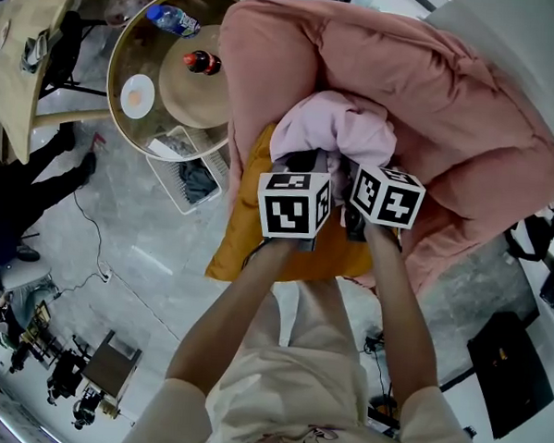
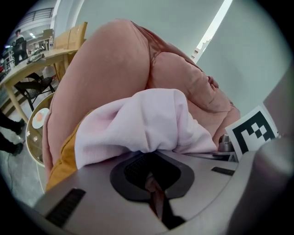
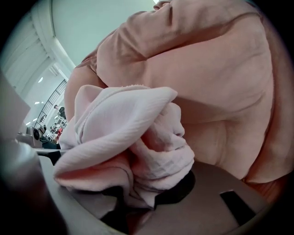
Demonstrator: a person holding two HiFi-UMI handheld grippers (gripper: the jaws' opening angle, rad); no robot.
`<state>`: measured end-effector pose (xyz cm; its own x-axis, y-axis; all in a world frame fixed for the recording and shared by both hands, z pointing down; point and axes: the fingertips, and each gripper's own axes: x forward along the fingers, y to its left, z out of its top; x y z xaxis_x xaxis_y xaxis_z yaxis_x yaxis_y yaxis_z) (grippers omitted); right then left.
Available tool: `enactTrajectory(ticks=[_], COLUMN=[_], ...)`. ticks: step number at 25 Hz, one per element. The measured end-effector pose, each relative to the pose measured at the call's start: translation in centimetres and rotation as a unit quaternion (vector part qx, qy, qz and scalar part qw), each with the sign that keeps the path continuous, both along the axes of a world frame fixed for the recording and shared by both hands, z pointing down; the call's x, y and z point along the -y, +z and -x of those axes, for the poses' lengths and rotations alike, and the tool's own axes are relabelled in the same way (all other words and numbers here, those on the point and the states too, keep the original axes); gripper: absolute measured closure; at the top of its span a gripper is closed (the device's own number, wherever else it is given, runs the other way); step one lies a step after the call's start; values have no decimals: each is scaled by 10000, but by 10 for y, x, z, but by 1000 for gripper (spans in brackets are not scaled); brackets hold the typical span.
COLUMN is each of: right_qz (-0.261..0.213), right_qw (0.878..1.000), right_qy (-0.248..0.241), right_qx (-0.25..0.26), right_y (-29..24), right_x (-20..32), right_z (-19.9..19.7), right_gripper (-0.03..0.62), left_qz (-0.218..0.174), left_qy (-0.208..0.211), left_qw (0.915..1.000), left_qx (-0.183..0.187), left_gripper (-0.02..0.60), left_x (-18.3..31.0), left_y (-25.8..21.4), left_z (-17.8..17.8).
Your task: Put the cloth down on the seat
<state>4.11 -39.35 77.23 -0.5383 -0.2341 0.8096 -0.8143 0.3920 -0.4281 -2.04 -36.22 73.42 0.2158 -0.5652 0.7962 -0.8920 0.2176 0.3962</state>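
Note:
A pale pink cloth (image 1: 333, 126) hangs bunched between both grippers, just above the seat of a big salmon-pink armchair (image 1: 458, 124). My left gripper (image 1: 306, 164) is shut on the cloth's left part, its tips buried in the folds. The right gripper (image 1: 354, 174) sits close beside it, shut on the other part. In the left gripper view the cloth (image 2: 147, 121) bulges out of the closed left gripper (image 2: 149, 163), with the armchair's back (image 2: 115, 69) behind. In the right gripper view crumpled folds of the cloth (image 3: 133, 137) cover the right gripper (image 3: 133, 202). Both grippers point steeply down.
A mustard-yellow cushion (image 1: 249, 233) lies on the chair's front edge under the grippers. Left of the chair stands a round glass table (image 1: 138, 51) with two bottles (image 1: 202, 62) and a small plate. A wire basket (image 1: 191, 174) sits on the floor beside it.

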Motion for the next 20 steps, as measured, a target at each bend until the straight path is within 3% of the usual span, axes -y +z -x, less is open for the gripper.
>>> enactTrajectory(ticks=[6, 11, 16, 20], right_qz=[140, 258, 88, -40], right_qw=[9999, 9988, 9981, 9974], right_qy=[6, 396, 598, 696], right_qx=[-16, 102, -142, -193], right_y=[10, 0, -12, -23], right_x=[-1, -5, -5, -5], right_z=[0, -11, -31, -38], right_gripper=[442, 422, 312, 307], left_qz=[113, -92, -349, -416], left_qy=[143, 283, 585, 732], left_qw=[9985, 9991, 9975, 9963], left_qx=[-513, -293, -211, -145], left_gripper=[578, 578, 578, 578], left_x=[2, -3, -12, -17], left_y=[5, -8, -23, -38], left_z=[-1, -6, -11, -13])
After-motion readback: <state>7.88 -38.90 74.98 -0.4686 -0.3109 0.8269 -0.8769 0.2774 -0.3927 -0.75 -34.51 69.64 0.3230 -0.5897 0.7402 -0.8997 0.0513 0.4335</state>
